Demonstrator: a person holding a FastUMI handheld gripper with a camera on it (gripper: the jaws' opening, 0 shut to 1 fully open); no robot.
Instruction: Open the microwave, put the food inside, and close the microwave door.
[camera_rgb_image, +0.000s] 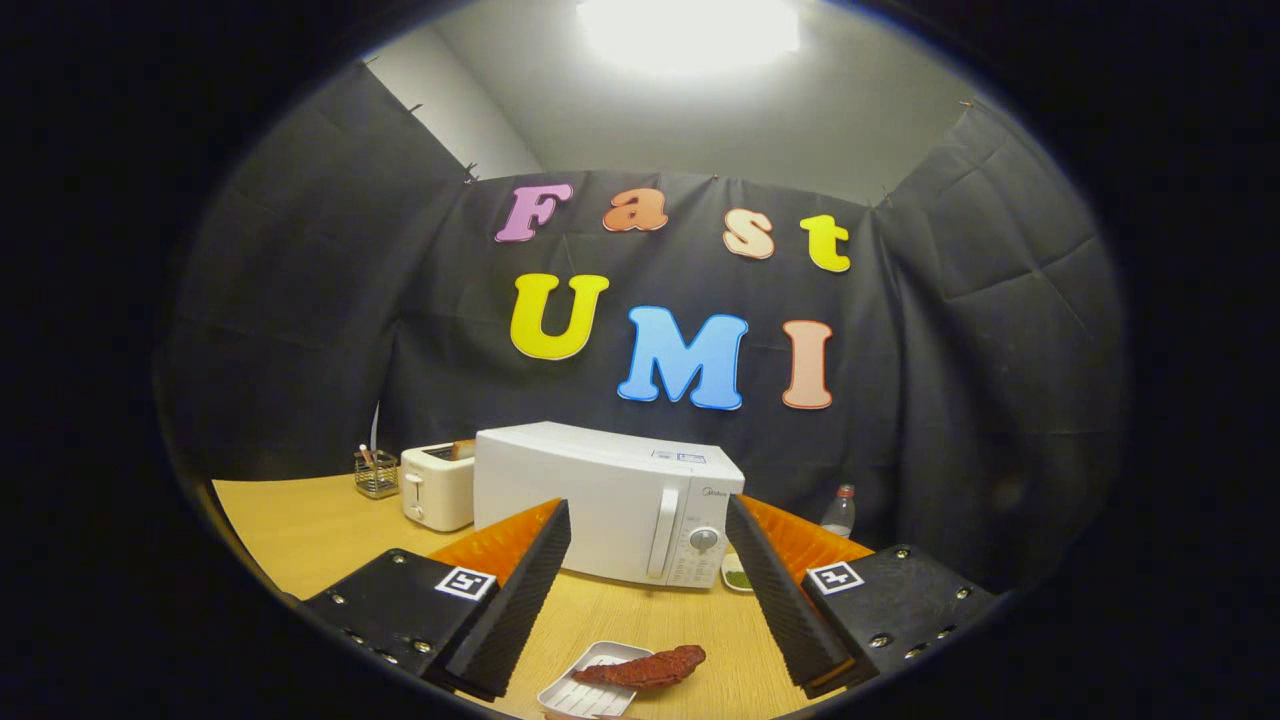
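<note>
Gripper held above the wooden table, aimed at the microwave. Jaws spread wide, nothing between the 2 fingers; neither touches anything.

Microwave sits on the table beyond the fingertips, door shut, its vertical handle at the door's right edge, with a dial and keypad to the right of that. Seen at a slight angle, top face visible.

Food: a reddish-brown piece lying across the edge of a small white ribbed tray, on the table low between the fingers, well short of the microwave. Part of it overhangs the tray onto the table side.

Other items: white toaster just beside the microwave's left side, something in a slot; a wire holder with a few utensils further left; a clear bottle with red cap behind the right finger; a small dish with something green near the microwave's front right corner.

Progress, by my reading: 0 of 3 steps done. Door not yet opened, food not yet lifted, closing still ahead. First job looks to be reaching the handle.
</note>
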